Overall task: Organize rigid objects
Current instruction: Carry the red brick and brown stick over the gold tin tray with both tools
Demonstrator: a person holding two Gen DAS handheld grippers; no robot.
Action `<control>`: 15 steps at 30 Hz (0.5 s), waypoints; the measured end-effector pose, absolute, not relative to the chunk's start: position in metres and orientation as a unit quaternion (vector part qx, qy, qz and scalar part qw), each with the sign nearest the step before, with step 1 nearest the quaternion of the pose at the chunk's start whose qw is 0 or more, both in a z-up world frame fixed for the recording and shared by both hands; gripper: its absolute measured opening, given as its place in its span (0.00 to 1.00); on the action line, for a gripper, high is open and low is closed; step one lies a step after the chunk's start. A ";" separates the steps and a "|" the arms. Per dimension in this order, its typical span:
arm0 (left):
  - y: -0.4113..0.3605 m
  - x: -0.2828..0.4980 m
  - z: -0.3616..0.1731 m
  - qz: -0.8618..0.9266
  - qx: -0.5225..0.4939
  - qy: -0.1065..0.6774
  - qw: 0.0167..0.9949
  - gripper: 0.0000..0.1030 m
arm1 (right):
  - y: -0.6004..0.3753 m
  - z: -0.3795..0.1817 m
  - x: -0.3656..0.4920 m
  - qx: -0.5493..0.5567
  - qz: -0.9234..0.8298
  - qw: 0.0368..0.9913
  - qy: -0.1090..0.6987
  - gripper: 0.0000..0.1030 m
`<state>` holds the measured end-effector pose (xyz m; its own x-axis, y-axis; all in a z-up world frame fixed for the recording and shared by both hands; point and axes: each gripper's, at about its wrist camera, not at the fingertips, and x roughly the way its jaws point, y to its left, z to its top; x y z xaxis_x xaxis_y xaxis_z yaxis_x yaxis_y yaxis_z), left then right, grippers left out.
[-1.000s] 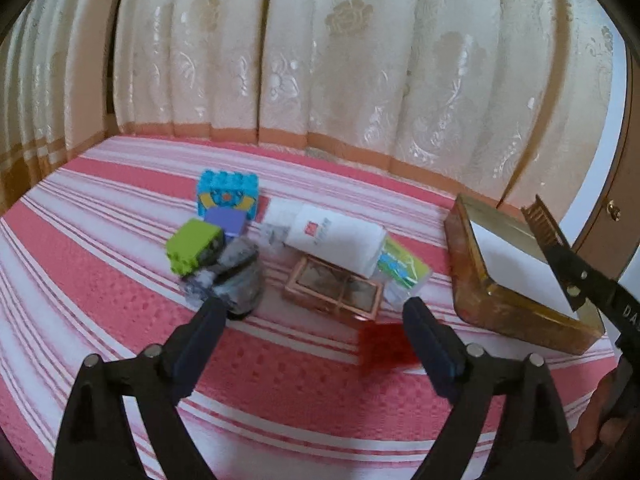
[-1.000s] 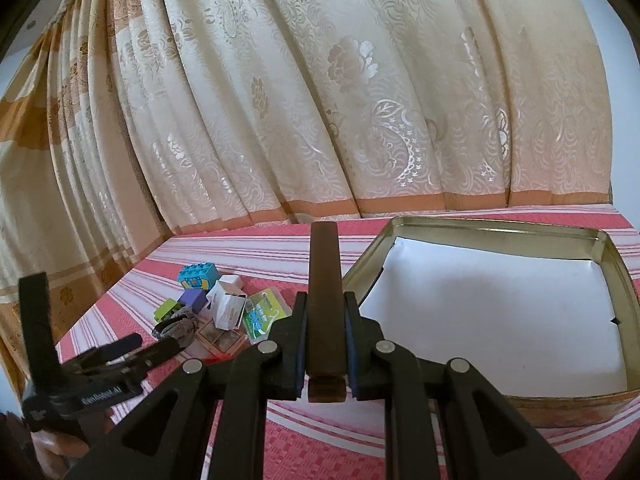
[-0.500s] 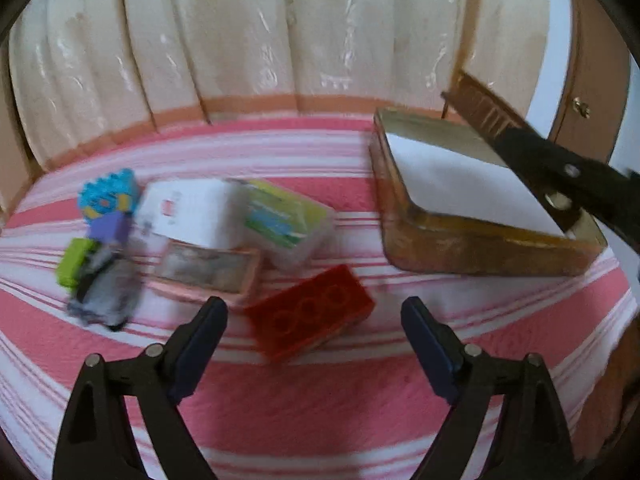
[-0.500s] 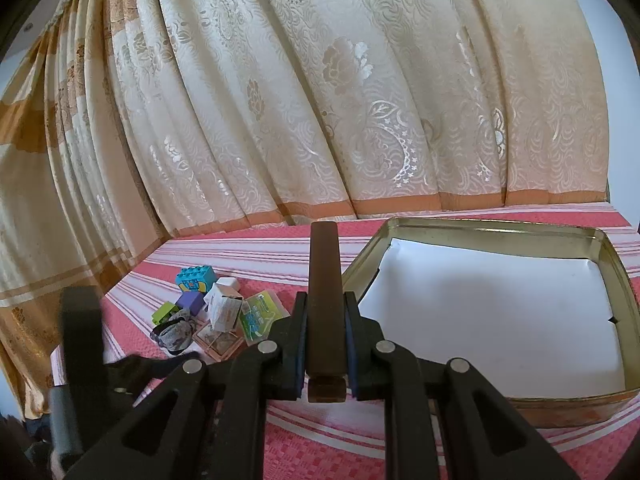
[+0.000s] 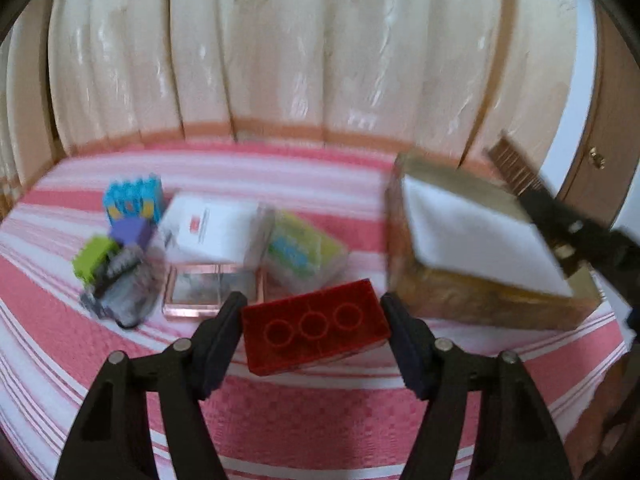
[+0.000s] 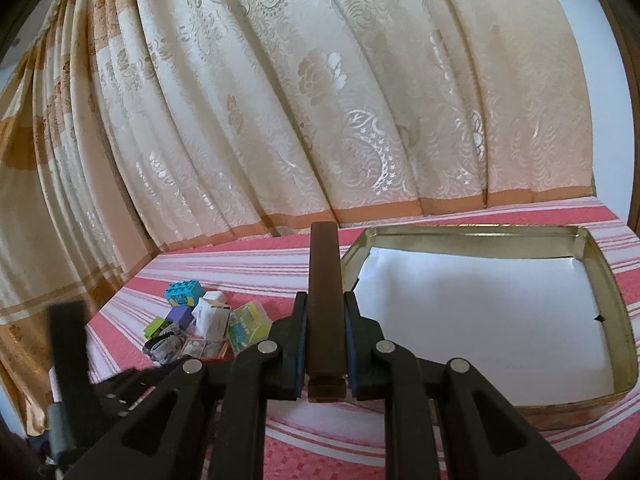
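Now, going left to right:

Toy pile: blue block (image 5: 134, 198), green block (image 5: 94, 258), white box (image 5: 216, 228) and clear case (image 5: 214, 288) sit bunched at ten o'clock on the striped tabletop (image 5: 320, 412), just beside one another.

What changed: a second ago the red brick (image 5: 316, 330) was only a blur ahead of the left tongs (image 5: 314, 330); now it lies squarely between them, underside rings up.

Left tongs: closing on the red brick, which is framed by both tips; the left tip looks to be touching its end, a sliver of gap shows at the right, so the grip is not yet firm.

Meaning for the task: I judge the brick is the next piece to go into the tin (image 5: 488, 300), which stands at two o'clock, near the brick.

Left hand pose: angled downward toward the tabletop, wrist rolled slightly since a second ago.

Right tongs (image 6: 325, 344): clenched on a dark comb (image 6: 325, 296), held unmoved above the tin's near rim at twelve o'clock.

Tin: white-lined, nothing seen inside.
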<state>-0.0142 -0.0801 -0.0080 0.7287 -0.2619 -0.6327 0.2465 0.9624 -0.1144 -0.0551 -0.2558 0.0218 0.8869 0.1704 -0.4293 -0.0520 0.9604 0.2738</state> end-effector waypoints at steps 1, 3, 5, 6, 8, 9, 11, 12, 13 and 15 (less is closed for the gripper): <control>-0.081 -0.016 0.001 -0.141 -0.010 0.328 0.934 0.67 | -0.258 0.022 -0.055 0.129 0.055 0.963 0.230 0.17; -0.086 -0.019 0.014 -0.150 -0.005 0.308 0.939 0.67 | -0.264 0.022 -0.056 0.131 0.049 0.963 0.229 0.17; -0.094 -0.018 0.025 -0.161 -0.002 0.294 0.942 0.67 | -0.271 0.021 -0.056 0.130 0.041 0.964 0.230 0.17; -0.096 -0.015 0.029 -0.164 -0.001 0.292 0.942 0.67 | -0.276 0.021 -0.057 0.129 0.034 0.964 0.230 0.17; -0.104 -0.011 0.035 -0.172 -0.001 0.286 0.943 0.67 | -0.284 0.020 -0.058 0.128 0.023 0.964 0.231 0.17; -0.108 -0.010 0.037 -0.175 0.000 0.285 0.942 0.67 | -0.288 0.019 -0.059 0.127 0.019 0.964 0.232 0.17; -0.118 -0.010 0.042 -0.183 -0.001 0.283 0.941 0.67 | -0.296 0.018 -0.060 0.126 0.010 0.964 0.235 0.17; -0.124 -0.008 0.043 -0.186 -0.002 0.283 0.941 0.67 | -0.301 0.017 -0.061 0.125 0.004 0.964 0.236 0.17; -0.129 -0.006 0.043 -0.190 -0.003 0.284 0.940 0.67 | -0.305 0.017 -0.062 0.125 0.000 0.964 0.236 0.17; -0.139 -0.005 0.043 -0.197 -0.006 0.286 0.938 0.67 | -0.315 0.016 -0.063 0.126 -0.009 0.963 0.237 0.17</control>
